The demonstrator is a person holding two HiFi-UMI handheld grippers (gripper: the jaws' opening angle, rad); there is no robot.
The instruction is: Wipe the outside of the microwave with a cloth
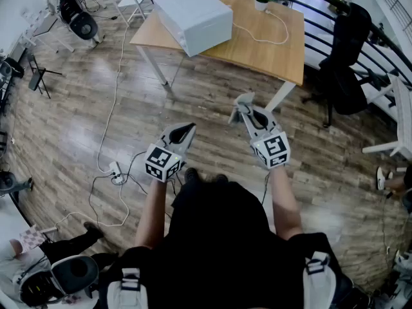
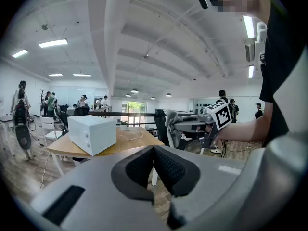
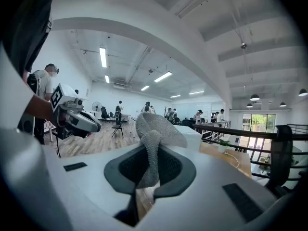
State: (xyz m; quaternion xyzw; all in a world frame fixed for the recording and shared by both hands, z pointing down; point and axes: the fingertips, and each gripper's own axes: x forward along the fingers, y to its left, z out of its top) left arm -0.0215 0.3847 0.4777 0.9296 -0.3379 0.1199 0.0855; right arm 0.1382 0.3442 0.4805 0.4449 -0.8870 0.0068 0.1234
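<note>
The white microwave [image 1: 193, 17] stands on a wooden table [image 1: 270, 47] some way ahead of me, out of reach of both grippers. My right gripper [image 1: 245, 108] is shut on a grey cloth [image 1: 243, 100], held up in the air; in the right gripper view the cloth [image 3: 153, 138] stands up from between the jaws and hides part of the microwave [image 3: 196, 135]. My left gripper [image 1: 186, 131] is shut with nothing in it, level with the right one. The left gripper view shows its jaws [image 2: 154, 151] closed, the microwave [image 2: 92, 134] beyond and the cloth [image 2: 172, 122] hanging from the right gripper [image 2: 211, 123].
A small potted plant [image 1: 261, 0] and a white cable [image 1: 264, 31] lie on the table. A black office chair [image 1: 344, 63] and a railing [image 1: 322, 18] are at the right. A power strip [image 1: 116, 171] with cables lies on the wooden floor at the left. People stand far off.
</note>
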